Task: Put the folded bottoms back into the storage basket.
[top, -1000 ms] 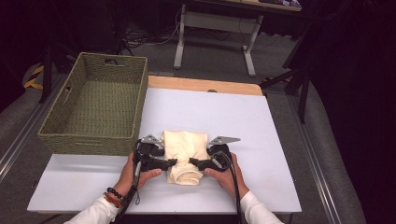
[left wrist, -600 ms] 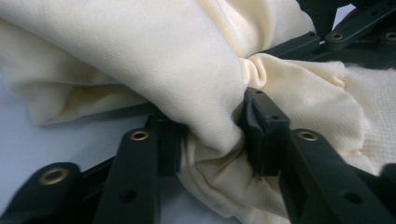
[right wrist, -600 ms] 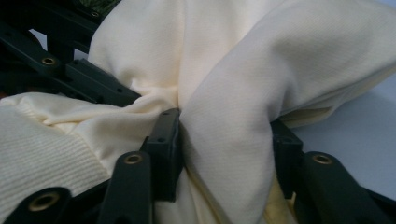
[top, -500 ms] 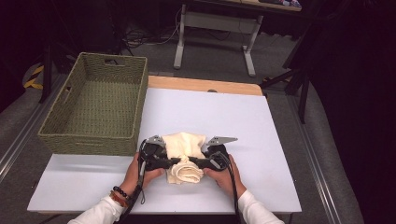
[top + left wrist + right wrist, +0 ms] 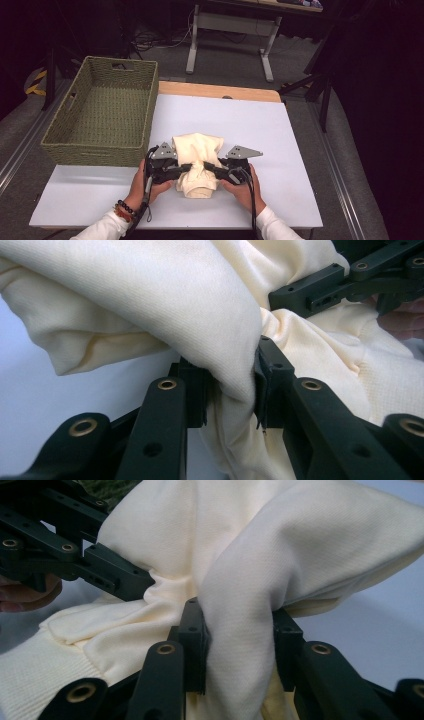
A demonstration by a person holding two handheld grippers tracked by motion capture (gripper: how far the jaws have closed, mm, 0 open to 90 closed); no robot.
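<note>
At the near edge of the white table (image 5: 300,150), 2 hands holding 2 black grippers, forearms in white sleeves entering from below. Left gripper (image 5: 186,169) at the left side of a cream folded garment (image 5: 199,155), right gripper (image 5: 209,166) at its right side, tips pointing toward each other. Between the left gripper's pads (image 5: 267,385), a thick bunch of the cream fabric (image 5: 150,305), pinched tight, jaws just closed down narrow onto it. Between the right gripper's pads (image 5: 192,630), another thick fold of the same cloth (image 5: 240,605), likewise clamped, jaws just drawn in around it. Garment gathered at the middle where both grippers squeeze it, its near end with a ribbed hem drooping toward the person, its far end spreading wide on the tabletop. Beyond the left hand, a green woven basket (image 5: 65,135) with handle slots, resting on the table's left side, apart from the garment. Farther off, a strip of bare wood along the table's far edge (image 5: 220,91). Past that, grey floor and metal table legs (image 5: 192,45) in a dim room.
</note>
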